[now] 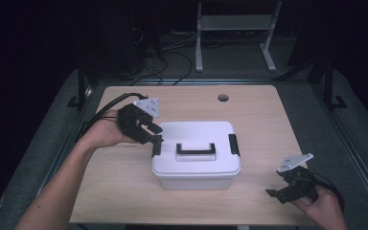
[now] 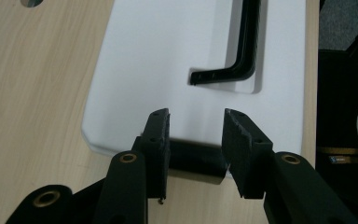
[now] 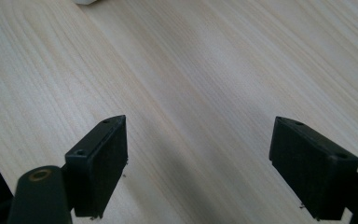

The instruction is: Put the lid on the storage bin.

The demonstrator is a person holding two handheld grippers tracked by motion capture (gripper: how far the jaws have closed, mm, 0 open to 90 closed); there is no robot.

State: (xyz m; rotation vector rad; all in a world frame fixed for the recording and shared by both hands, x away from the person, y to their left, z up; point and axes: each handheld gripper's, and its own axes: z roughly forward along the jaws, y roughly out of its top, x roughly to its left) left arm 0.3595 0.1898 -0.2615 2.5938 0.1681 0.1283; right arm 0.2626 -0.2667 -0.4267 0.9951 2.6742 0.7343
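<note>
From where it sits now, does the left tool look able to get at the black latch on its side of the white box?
Probably yes: the left tool is open, with the latch between its jaws and nothing in the way.

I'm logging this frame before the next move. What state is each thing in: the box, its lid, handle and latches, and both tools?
white box: upright on the table, lid on.
black handle: folded flat in the lid's recess.
left latch: down against the box side, between the left tool's pads, not pressed.
right latch: down.
left tool: open, straddling the left latch.
right tool: open wide, nothing between its pads, over bare table.
</note>
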